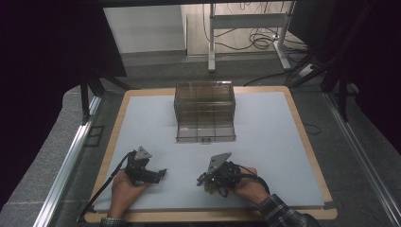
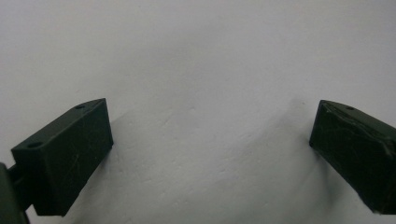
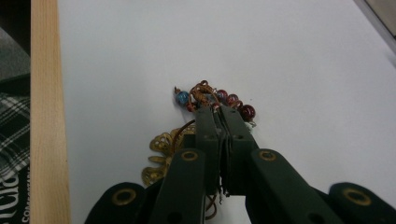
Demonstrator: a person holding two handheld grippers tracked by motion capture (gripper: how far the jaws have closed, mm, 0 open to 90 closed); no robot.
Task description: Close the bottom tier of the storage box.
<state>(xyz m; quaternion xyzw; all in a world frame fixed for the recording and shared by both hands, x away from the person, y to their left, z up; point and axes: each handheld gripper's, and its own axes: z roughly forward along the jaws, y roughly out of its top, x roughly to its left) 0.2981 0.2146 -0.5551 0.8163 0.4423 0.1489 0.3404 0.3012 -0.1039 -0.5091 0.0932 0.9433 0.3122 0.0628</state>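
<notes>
A smoky clear plastic box [image 1: 204, 111] with inner compartments stands at the table's far middle, its front flap folded down onto the white mat. My right gripper [image 3: 218, 108] is shut on a beaded piece of jewellery [image 3: 212, 98] with red and blue beads, copper wire and a gold filigree part [image 3: 161, 156]. In the high view that gripper [image 1: 202, 179] sits low over the mat's near middle, pointing left. My left gripper [image 2: 210, 135] hovers close over bare mat, its two black jaws wide open with nothing between them; the high view shows it [image 1: 162, 173] at the near left.
The white mat [image 1: 265, 137] lies on a wooden board [image 1: 305, 142] with a raised edge. A metal rail [image 1: 71, 156] runs along the table's left side. A plaid sleeve [image 1: 283, 215] enters at the bottom right.
</notes>
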